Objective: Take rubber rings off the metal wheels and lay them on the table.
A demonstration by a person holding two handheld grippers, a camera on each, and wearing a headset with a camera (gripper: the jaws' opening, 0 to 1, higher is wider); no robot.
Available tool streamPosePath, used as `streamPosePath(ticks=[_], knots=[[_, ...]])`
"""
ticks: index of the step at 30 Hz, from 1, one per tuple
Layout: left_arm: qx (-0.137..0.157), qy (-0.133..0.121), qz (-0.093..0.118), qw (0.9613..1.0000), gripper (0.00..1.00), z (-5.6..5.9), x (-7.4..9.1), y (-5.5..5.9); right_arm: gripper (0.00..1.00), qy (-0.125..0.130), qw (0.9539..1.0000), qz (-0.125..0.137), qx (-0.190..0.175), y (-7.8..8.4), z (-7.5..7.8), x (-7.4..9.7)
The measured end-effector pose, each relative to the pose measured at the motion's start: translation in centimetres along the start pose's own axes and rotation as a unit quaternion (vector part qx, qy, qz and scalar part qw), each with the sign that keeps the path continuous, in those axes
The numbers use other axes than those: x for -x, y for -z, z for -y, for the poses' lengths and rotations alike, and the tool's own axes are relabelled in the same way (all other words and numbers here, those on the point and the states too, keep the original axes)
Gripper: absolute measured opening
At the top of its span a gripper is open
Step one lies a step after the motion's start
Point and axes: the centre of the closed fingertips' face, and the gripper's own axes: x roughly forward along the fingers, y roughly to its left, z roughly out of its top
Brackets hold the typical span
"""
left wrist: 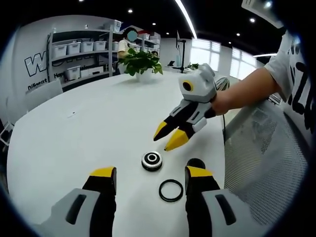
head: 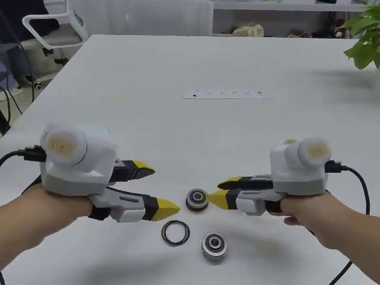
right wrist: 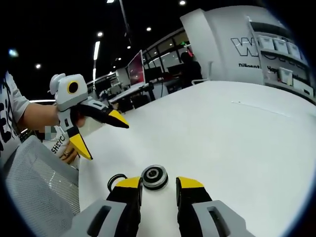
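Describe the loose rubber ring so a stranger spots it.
On the white table, look near the front edge, by the left tool. The rubber ring lies flat: a thin, empty black hoop, unlike the two metal wheels beside it.

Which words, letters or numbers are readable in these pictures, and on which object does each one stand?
"SHEYC": black print on the person's white shirt, partly hidden, in the right gripper view.
"W": big letter on the back wall; further letters are cut off.
Small line under that "W": too blurred to read.
Print on the shirt in the left gripper view: cut off, unreadable.
Marks on the power strip: too small to read.
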Motion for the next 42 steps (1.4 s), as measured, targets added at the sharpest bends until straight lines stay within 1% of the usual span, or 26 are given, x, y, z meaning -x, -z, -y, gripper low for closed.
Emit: streamPosePath(ticks=[3, 8, 15, 24, 32, 37, 42], knots=[[0.008, 0.006, 0.003, 0.9999, 0.54, 0.1, -0.4, -0.2, 0.25, -0.001, 0.9999, -0.004, 0.01, 0.2, -0.1, -0.1], [0.012, 0.009, 0.003, 0.9999, 0.52, 0.1, -1.1, -0.4, 0.26, -0.003, 0.9996, -0.013, 0.024, 0.6, -0.2, -0.2], [0.018, 0.016, -0.002, 0.9997, 0.49, 0.3, -1.9, -0.2, 0.26, -0.005, 0.9992, -0.017, 0.036, 0.9, -0.4, -0.3], [0.015, 0.022, -0.01, 0.9996, 0.46, 0.1, -2.9, 0.1, 0.27, -0.009, 0.9981, -0.029, 0.054, 1.7, -0.6, -0.7], [0.022, 0.027, -0.013, 0.9993, 0.41, 0.1, -3.9, 0.2, 0.27, -0.008, 0.998, -0.03, 0.055, 1.8, -0.5, -0.7], [0.025, 0.031, -0.019, 0.999, 0.38, 0.1, -4.6, 0.4, 0.28, -0.008, 0.998, -0.031, 0.054, 1.9, -0.4, -0.7], [0.024, 0.033, -0.021, 0.999, 0.37, 0.2, -5.1, 0.4, 0.28, -0.008, 0.9981, -0.029, 0.053, 1.8, -0.4, -0.7]])
